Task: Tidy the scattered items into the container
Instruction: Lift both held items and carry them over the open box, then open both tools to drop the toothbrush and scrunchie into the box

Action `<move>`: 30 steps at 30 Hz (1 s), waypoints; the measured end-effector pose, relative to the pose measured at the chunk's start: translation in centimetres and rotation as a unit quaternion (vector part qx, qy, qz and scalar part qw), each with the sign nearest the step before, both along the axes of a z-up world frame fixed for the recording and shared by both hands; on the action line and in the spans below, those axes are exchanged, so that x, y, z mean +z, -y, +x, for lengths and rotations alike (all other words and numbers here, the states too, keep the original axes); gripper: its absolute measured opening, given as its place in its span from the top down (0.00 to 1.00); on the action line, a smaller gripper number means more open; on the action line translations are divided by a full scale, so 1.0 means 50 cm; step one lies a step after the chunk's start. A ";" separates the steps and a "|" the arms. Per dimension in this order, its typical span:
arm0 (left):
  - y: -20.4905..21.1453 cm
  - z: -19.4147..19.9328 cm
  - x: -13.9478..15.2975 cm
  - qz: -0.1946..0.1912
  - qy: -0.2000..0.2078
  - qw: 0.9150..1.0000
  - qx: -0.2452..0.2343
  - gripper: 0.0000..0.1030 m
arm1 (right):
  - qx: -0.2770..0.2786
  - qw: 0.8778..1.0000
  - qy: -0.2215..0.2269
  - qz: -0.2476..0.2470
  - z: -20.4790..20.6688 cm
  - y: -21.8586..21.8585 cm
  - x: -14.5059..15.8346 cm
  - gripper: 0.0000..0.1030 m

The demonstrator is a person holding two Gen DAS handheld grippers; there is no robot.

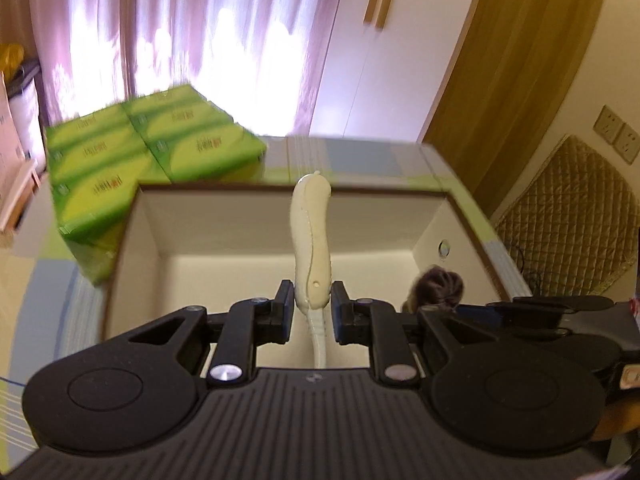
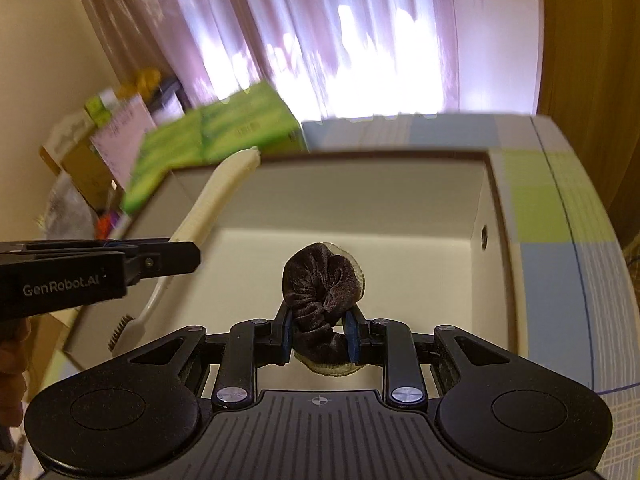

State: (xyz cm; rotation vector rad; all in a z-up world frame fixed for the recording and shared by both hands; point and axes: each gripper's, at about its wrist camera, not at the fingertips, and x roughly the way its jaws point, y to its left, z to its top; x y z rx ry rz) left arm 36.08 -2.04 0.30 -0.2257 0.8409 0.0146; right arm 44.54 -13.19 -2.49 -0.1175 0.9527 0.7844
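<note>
Curtains [image 1: 180, 32] blurred | box [image 2: 360, 208] near wall hidden | brush [image 2: 216, 200] bristles half-hidden

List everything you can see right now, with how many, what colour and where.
Box: one, white inside, open, on the checked cloth.
Comb: one, cream, held over the box.
Scrunchie: one, dark brown, held over the box.
Green packs: one stack, behind the box's left corner.
Curtain: pinkish, at the back.
Left claw: black, shut on the comb.
Right claw: black, shut on the scrunchie.
</note>
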 end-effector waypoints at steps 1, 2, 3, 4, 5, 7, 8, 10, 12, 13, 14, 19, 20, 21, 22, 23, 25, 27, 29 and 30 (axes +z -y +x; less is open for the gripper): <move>0.001 0.007 -0.016 -0.001 -0.011 1.000 0.001 0.85 | 0.003 1.000 -0.006 -0.010 0.006 -0.005 -0.013 0.72; 0.003 0.017 -0.035 -0.004 -0.024 1.000 0.003 0.85 | 0.005 1.000 -0.012 -0.019 0.011 -0.007 -0.024 0.72; 0.003 0.027 -0.052 -0.007 -0.037 0.999 0.006 0.85 | 0.008 0.999 -0.016 -0.028 0.015 -0.010 -0.034 0.72; 0.002 0.035 -0.067 -0.011 -0.049 0.999 0.009 0.85 | 0.011 0.999 -0.020 -0.037 0.018 -0.013 -0.044 0.73; 0.002 0.041 -0.081 -0.015 -0.061 0.998 0.013 0.85 | 0.013 0.999 -0.024 -0.044 0.020 -0.014 -0.051 0.72; 0.002 0.052 -0.105 -0.023 -0.083 0.996 0.021 0.85 | 0.018 0.998 -0.030 -0.055 0.021 -0.016 -0.059 0.72; 0.001 0.056 -0.116 -0.025 -0.092 0.995 0.026 0.85 | 0.022 0.997 -0.034 -0.061 0.022 -0.017 -0.064 0.72; -0.001 0.063 -0.134 -0.031 -0.109 0.993 0.036 0.85 | 0.025 0.996 -0.041 -0.074 0.024 -0.018 -0.073 0.72; -0.006 0.068 -0.153 -0.041 -0.129 0.990 0.048 0.85 | 0.028 0.995 -0.045 -0.083 0.026 -0.018 -0.078 0.73; -0.007 0.071 -0.159 -0.044 -0.135 0.988 0.052 0.85 | 0.028 0.995 -0.047 -0.086 0.027 -0.019 -0.078 0.73; -0.008 0.073 -0.166 -0.046 -0.143 0.987 0.056 0.85 | 0.029 0.994 -0.049 -0.089 0.028 -0.019 -0.079 0.73; -0.005 0.080 -0.190 -0.054 -0.176 0.981 0.058 0.85 | 0.033 0.993 -0.058 -0.095 0.032 -0.014 -0.080 0.73; -0.006 0.079 -0.191 -0.055 -0.178 0.981 0.058 0.85 | 0.034 0.993 -0.060 -0.095 0.033 -0.014 -0.081 0.72; -0.006 0.079 -0.191 -0.056 -0.178 0.981 0.057 0.85 | 0.034 0.993 -0.061 -0.095 0.033 -0.014 -0.080 0.72; -0.006 0.078 -0.189 -0.055 -0.177 0.981 0.057 0.85 | 0.035 0.993 -0.062 -0.094 0.033 -0.014 -0.080 0.72; -0.007 0.076 -0.187 -0.053 -0.177 0.981 0.058 0.85 | 0.035 0.993 -0.064 -0.093 0.034 -0.013 -0.080 0.72; -0.007 0.075 -0.179 -0.050 -0.176 0.981 0.058 0.81 | 0.034 0.993 -0.065 -0.092 0.033 -0.011 -0.078 0.72; -0.009 0.073 -0.170 -0.045 -0.172 0.982 0.060 0.77 | 0.036 0.993 -0.067 -0.093 0.033 -0.011 -0.077 0.72; -0.007 0.070 -0.160 -0.035 -0.169 0.983 0.059 0.72 | 0.045 0.991 -0.072 -0.098 0.032 -0.022 -0.079 0.68; -0.008 0.068 -0.156 -0.028 -0.168 0.984 0.061 0.67 | 0.051 0.991 -0.077 -0.102 0.031 -0.029 -0.080 0.55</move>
